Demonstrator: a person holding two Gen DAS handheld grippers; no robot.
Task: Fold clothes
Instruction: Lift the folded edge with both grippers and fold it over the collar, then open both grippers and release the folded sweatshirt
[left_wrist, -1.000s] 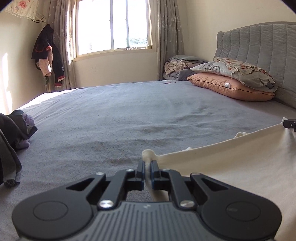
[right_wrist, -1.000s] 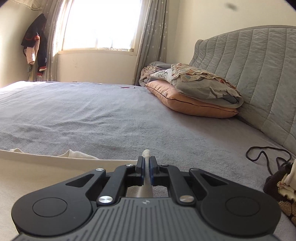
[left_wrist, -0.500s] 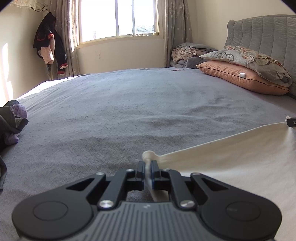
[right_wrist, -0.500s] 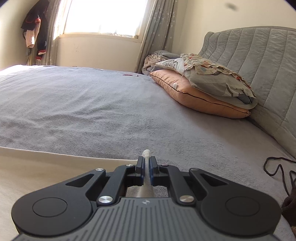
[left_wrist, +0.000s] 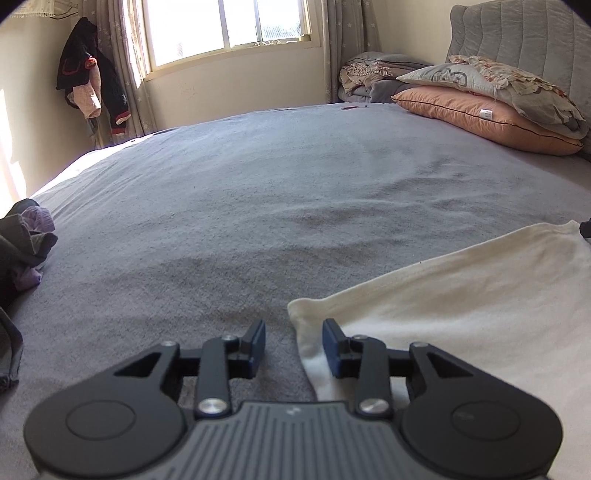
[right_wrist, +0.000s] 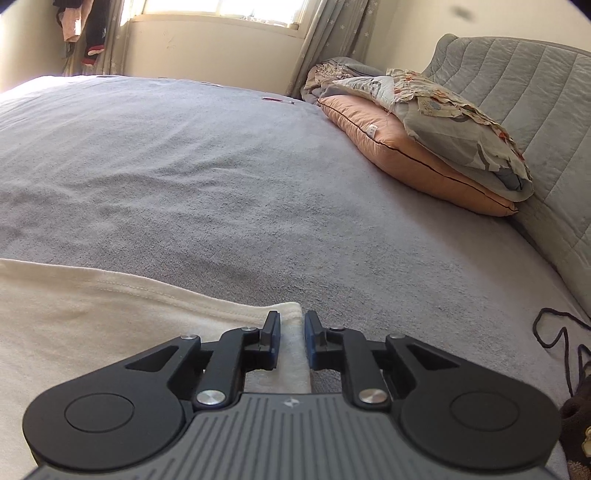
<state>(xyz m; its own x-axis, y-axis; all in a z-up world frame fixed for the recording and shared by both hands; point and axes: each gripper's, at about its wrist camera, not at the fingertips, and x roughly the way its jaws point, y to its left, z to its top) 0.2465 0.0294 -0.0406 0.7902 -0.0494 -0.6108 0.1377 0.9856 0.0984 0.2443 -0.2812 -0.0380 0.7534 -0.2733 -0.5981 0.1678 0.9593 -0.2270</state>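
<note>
A cream garment lies flat on the grey bedspread, its hemmed edge running across both views. My left gripper is opening: its jaws stand apart over the garment's left corner, and the pads do not press the cloth. In the right wrist view the same cream garment fills the lower left. My right gripper is opening too, with a narrow gap. The right corner of the cloth lies between the jaws, loose. The right gripper's tip peeks in at the left view's right edge.
Stacked pillows and a padded grey headboard stand at the right. A heap of dark and purple clothes lies at the left edge of the bed. A dark cord and a brown item lie at the right. Clothes hang by the window.
Both grippers have let go of the garment's corners; their jaws have parted. The cloth, earlier held stretched above the bed, now lies flat. Both views tilted downward.
</note>
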